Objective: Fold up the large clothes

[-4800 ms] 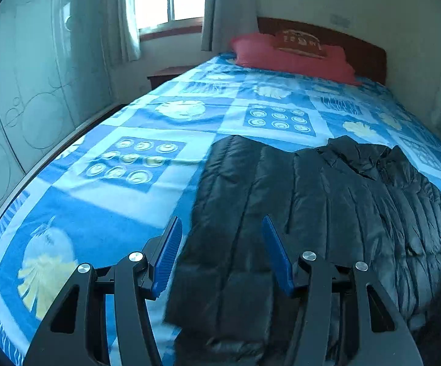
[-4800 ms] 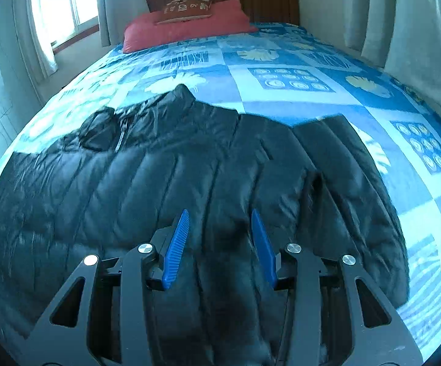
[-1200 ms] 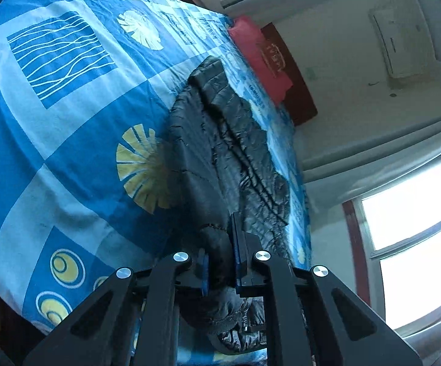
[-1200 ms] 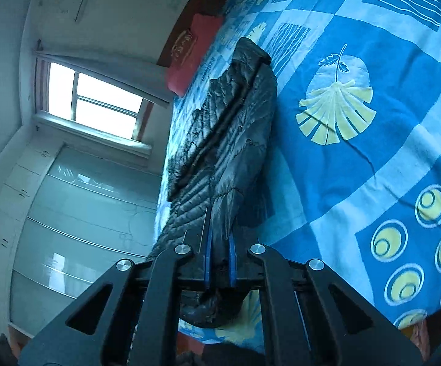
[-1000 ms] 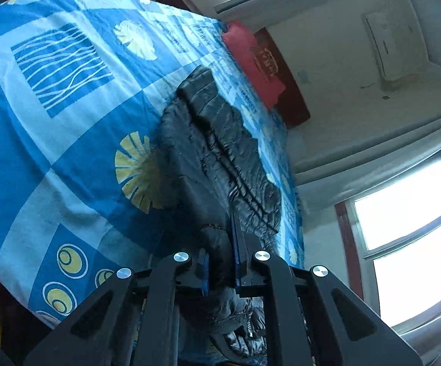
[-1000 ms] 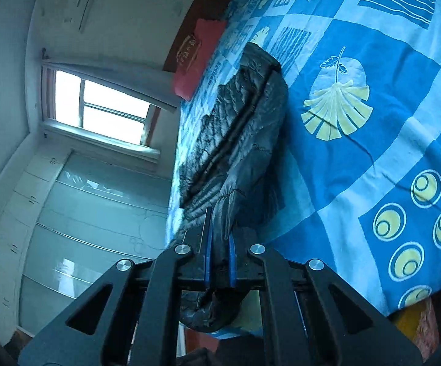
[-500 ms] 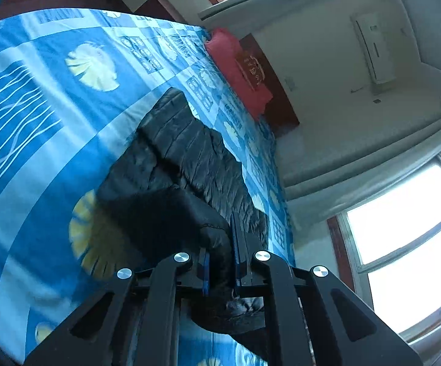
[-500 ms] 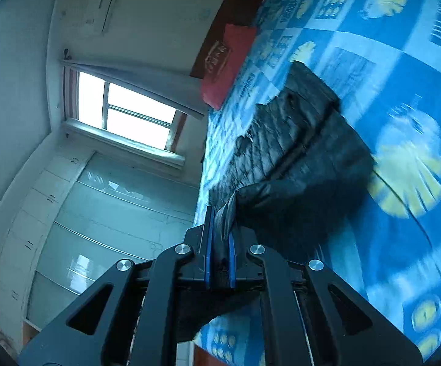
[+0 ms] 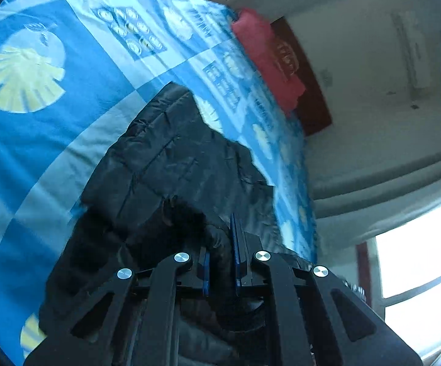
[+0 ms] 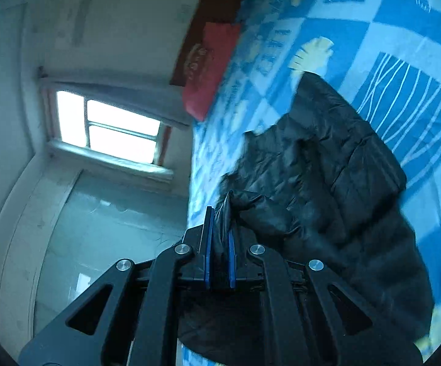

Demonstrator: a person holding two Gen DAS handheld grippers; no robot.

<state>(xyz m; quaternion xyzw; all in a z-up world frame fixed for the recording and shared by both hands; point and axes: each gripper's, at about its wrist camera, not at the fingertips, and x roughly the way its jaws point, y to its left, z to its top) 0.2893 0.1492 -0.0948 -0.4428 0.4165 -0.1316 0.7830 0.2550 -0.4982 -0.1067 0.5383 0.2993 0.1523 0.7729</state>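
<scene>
A black quilted puffer jacket (image 9: pixel 171 164) lies bunched on the blue patterned bedspread (image 9: pixel 37 116). My left gripper (image 9: pixel 220 259) is shut on a fold of the jacket's edge and holds it lifted above the bed. In the right wrist view the same jacket (image 10: pixel 336 183) hangs folded over itself, and my right gripper (image 10: pixel 218 244) is shut on another bunched edge of it. Both views are strongly tilted and blurred by motion. The lower part of the jacket is hidden behind the gripper bodies.
A red pillow (image 9: pixel 269 61) lies against the dark wooden headboard (image 9: pixel 311 106) at the far end of the bed; it also shows in the right wrist view (image 10: pixel 211 70). A bright window (image 10: pixel 107 125) and glass wardrobe doors (image 10: pixel 107 228) stand beside the bed.
Both grippers have swung the held jacket edges up and forward toward the headboard. The jacket has gone from a long narrow strip to a shorter doubled bundle.
</scene>
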